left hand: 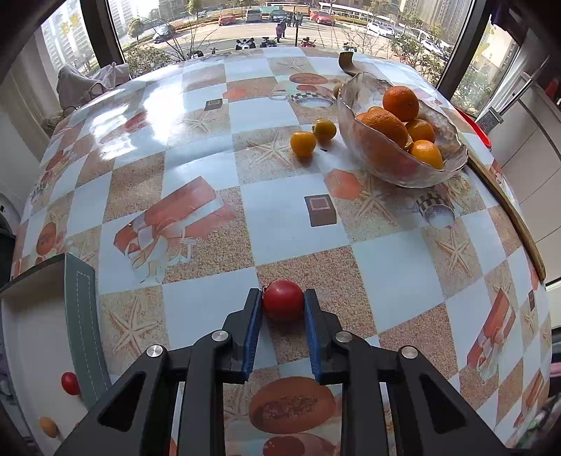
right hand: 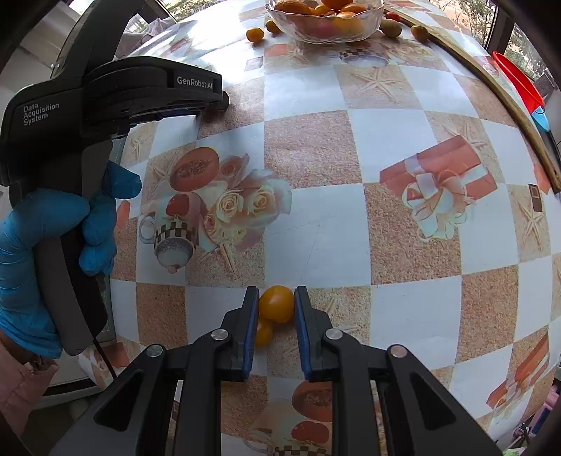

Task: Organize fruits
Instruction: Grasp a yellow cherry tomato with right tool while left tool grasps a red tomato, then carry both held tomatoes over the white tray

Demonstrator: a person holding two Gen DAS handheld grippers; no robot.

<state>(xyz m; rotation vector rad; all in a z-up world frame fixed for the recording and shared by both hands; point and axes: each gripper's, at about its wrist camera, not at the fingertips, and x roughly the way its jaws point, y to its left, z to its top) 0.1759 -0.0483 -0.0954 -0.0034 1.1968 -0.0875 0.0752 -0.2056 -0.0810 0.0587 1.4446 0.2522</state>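
My left gripper (left hand: 283,298) is shut on a red tomato (left hand: 283,303), held just above the checkered tablecloth. My right gripper (right hand: 277,298) is shut on a yellow tomato (right hand: 277,303); a second yellow tomato (right hand: 263,333) lies on the cloth right below it, by the left pad. A glass bowl (left hand: 452,168) with several oranges (left hand: 399,98) stands at the far right of the table. Two yellow tomatoes (left hand: 303,143) lie left of the bowl. The left gripper body (right hand: 115,91) shows in the right wrist view, held by a blue-gloved hand.
In the right wrist view the bowl (right hand: 377,14) is far ahead, with small green and yellow fruits (right hand: 391,27) beside it. A wooden strip (right hand: 491,91) runs along the table's right edge. A red tomato (left hand: 70,383) and a yellow one (left hand: 48,426) lie on a white surface lower left.
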